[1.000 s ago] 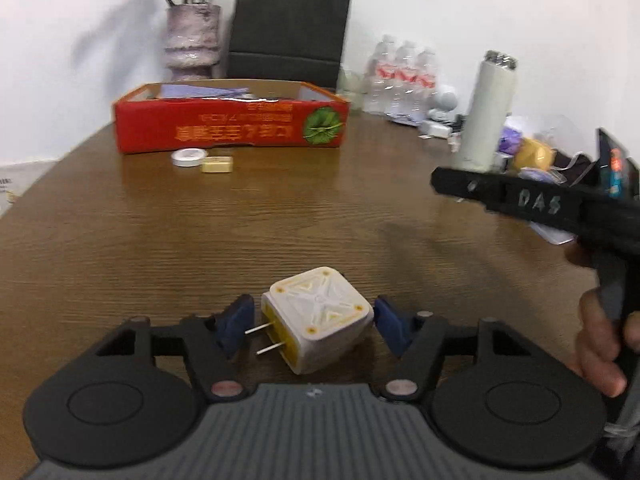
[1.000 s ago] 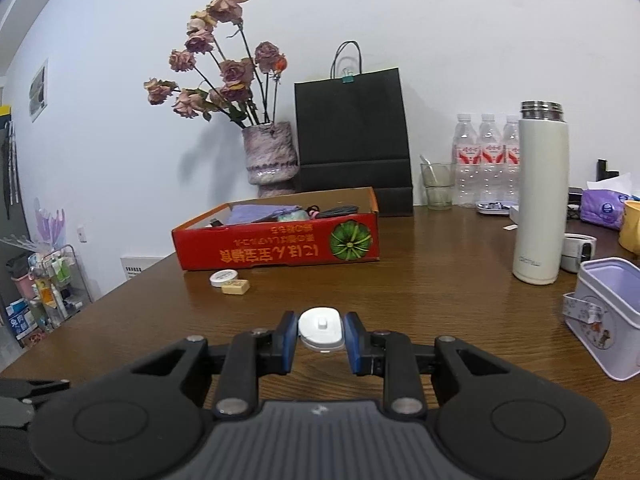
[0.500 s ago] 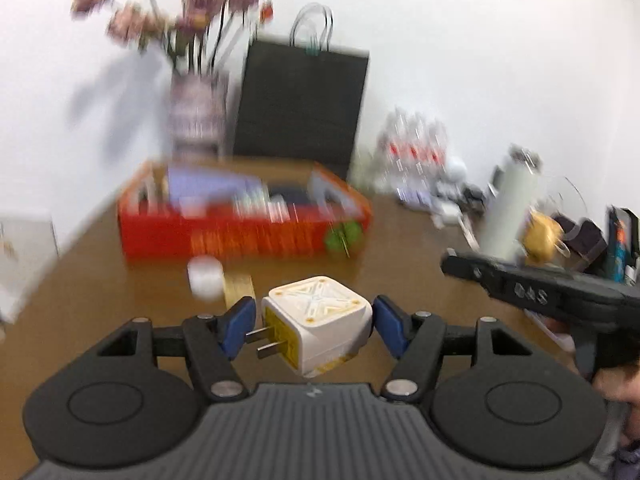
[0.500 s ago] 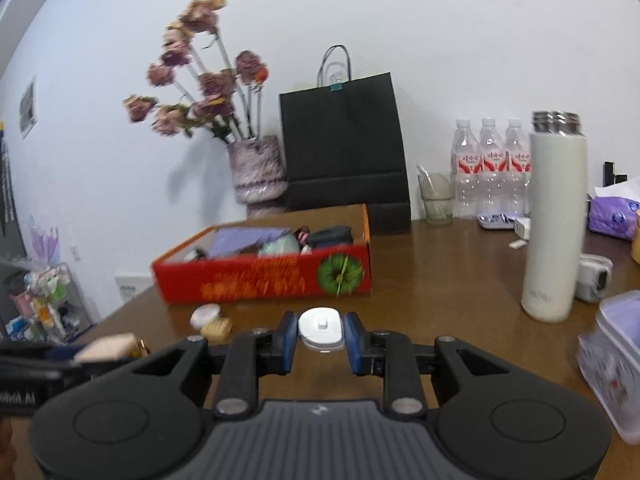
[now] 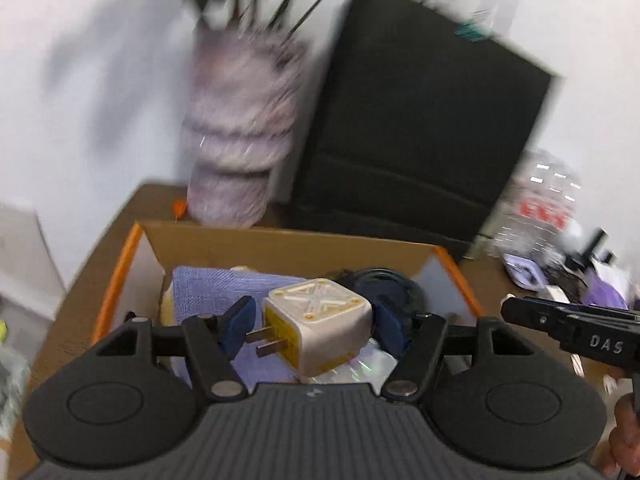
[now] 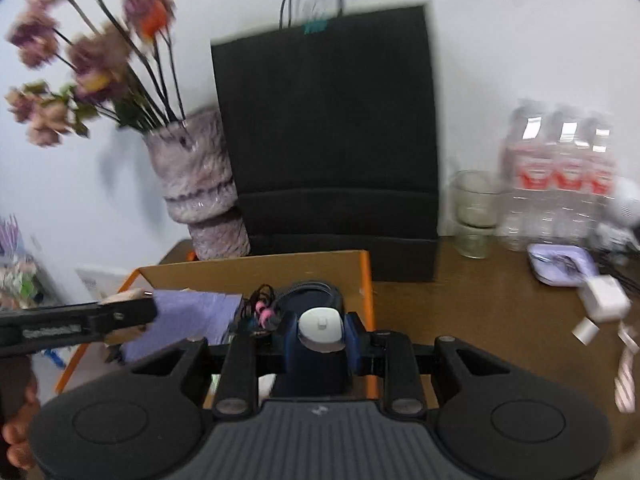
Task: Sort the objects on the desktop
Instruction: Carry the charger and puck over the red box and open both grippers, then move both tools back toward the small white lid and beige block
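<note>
My left gripper [image 5: 314,324] is shut on a white and yellow plug adapter [image 5: 318,326], its two prongs pointing left, held above the open cardboard box [image 5: 288,246]. My right gripper [image 6: 322,330] is shut on a small white round device [image 6: 321,328] over the right part of the same box [image 6: 256,268]. Inside the box lie a purple cloth [image 5: 224,292], a dark blue item [image 6: 314,294] and tangled cables [image 6: 262,308]. Each gripper shows at the edge of the other's view.
Behind the box stand a vase of dried flowers [image 6: 198,196] and a black paper bag [image 6: 328,140]. To the right are a glass [image 6: 474,212], water bottles [image 6: 560,176], a purple tray [image 6: 560,264] and a white charger [image 6: 604,300] on the brown table [image 6: 480,304].
Both grippers rose from the table and moved forward to hang over the box, each still holding its object. The views are blurred by motion.
</note>
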Motion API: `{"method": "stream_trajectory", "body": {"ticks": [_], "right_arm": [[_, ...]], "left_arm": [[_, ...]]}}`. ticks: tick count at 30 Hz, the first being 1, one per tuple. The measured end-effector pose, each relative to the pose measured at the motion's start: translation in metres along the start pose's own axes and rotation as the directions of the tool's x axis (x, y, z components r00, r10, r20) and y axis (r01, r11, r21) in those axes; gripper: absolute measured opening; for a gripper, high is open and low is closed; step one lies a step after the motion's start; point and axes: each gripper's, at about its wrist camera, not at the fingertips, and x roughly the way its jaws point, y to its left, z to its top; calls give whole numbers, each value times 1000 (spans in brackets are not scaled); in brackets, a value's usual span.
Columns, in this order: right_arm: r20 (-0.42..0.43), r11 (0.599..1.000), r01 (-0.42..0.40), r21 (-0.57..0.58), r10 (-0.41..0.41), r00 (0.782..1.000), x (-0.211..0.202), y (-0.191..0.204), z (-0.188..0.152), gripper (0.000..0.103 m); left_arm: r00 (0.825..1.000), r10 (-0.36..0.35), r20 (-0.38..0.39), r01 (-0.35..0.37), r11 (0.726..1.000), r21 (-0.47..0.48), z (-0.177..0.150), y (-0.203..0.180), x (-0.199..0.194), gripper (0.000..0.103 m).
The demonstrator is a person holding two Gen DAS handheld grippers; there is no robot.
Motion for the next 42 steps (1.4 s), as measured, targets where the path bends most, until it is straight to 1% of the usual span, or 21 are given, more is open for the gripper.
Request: {"method": "stream_trajectory", "body": {"ticks": [1,3,5,6,7,8,9,10,13,16,19,23,26,29,31,33,36,39,40,41,42], "right_arm": [[-38,1000,-7,3,7,999,18,1,11,24],[-101,1000,20,-19,-22,995,48,4,26,25],[-133,995,59,-79,-69,989,74,11,35,27],[-145,990,81,-115,-98,985,85,15,38,31],[-164,985,103,-137,-125,979,95,18,40,47],[-174,982,125,-145,-150,973,102,20,42,61],[-174,980,136,-148,-161,972,105,20,43,61],[-170,979,139,-150,-164,972,106,19,43,61],[-165,984,130,-120,-149,975,95,14,48,63],[-165,990,116,-82,-128,978,78,9,53,72],[-179,995,88,-40,-94,979,56,7,56,75],[-178,997,66,-26,-69,982,21,10,51,79],[-173,999,35,-15,-38,984,-10,17,38,84],[-178,1000,-3,-29,-3,984,-33,27,23,84],[-184,998,7,-64,-19,983,-46,34,12,84],[-180,997,15,-80,-29,983,-59,39,0,85],[-159,997,-12,-72,0,987,-79,43,-25,90],[-132,998,-1,-69,-8,991,-92,47,-62,91],[-122,998,10,-66,-18,992,-96,47,-77,91],[-115,998,19,-59,-26,993,-100,46,-91,91],[-108,999,27,-43,-32,994,-103,46,-106,91]], "left_arm": [[999,-2,-36,1,1000,-29,3,7,12,66],[995,-28,-97,21,997,-76,3,17,35,67],[994,-17,-109,6,994,-105,4,22,47,71],[994,-23,-110,11,994,-109,4,24,47,75],[994,-34,-103,23,994,-107,5,25,43,80],[996,-39,-85,31,995,-96,6,26,38,82],[997,-37,-69,31,996,-82,8,26,34,85],[998,-21,-55,18,998,-65,11,27,27,89],[999,24,-36,-26,998,-55,19,30,10,94],[995,80,-52,-84,993,-87,24,32,-8,102],[985,162,-55,-168,978,-121,20,31,-28,103],[978,192,-77,-197,978,-69,6,20,-60,103],[980,194,-42,-195,981,-18,-10,7,-89,103],[983,183,-28,-182,983,36,-23,-5,-113,103],[981,195,-11,-194,980,37,-33,-11,-130,103],[980,196,21,-196,981,14,-49,-14,-147,103],[984,169,64,-172,984,49,-87,-21,-165,103],[985,153,78,-160,984,80,-128,-24,-175,103],[981,177,82,-183,981,64,-142,-24,-180,103],[971,215,101,-219,975,39,-158,-25,-185,103],[962,235,140,-240,971,20,-178,-27,-192,103]]}}
